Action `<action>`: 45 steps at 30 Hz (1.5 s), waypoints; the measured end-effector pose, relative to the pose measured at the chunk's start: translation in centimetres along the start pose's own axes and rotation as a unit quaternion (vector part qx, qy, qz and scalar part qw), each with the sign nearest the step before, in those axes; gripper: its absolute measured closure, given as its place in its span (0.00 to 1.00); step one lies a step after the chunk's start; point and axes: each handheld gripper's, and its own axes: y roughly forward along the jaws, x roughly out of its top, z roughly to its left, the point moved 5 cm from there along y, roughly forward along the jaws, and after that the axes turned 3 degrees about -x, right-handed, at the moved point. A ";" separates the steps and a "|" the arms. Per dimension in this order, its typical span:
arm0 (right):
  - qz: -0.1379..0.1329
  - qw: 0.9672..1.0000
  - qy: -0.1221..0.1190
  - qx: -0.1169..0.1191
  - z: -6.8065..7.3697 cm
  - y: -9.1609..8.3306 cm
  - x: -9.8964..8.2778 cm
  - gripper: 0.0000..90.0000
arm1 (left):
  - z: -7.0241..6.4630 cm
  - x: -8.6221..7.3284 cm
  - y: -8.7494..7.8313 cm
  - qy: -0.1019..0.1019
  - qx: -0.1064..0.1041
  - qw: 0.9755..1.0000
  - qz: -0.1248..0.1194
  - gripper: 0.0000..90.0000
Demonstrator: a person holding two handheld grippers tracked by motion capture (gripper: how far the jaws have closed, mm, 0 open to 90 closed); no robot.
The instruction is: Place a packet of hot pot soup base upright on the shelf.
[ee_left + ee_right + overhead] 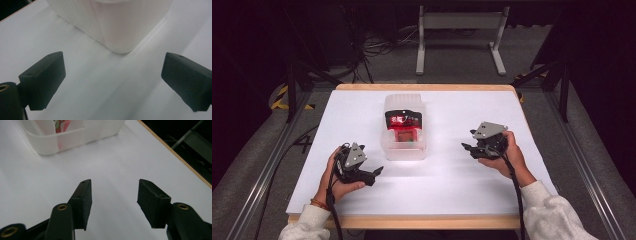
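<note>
A translucent white plastic box [404, 150] stands in the middle of the white table and holds a red and black packet [402, 121]. My left gripper [378, 172] lies low at the box's near left corner, its jaws open and nothing between them; the box's corner [120, 37] fills the top of the left gripper view. To the right of the box my right gripper [465, 148] points toward it, jaws open and bare. The box [75, 137] with the red packet [61, 126] sits at the upper left of the right gripper view.
The white sheet [462, 185] covers a wooden table whose edge [175, 155] runs close on one side in the right gripper view. Metal frame legs [459, 35] and cables stand on the floor beyond the table.
</note>
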 end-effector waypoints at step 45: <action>0.023 0.999 0.021 -0.038 -0.5 -6.3 -11.8 0.23 | -1.5 -3.7 -1.3 0.015 0.015 1.000 0.015 0.07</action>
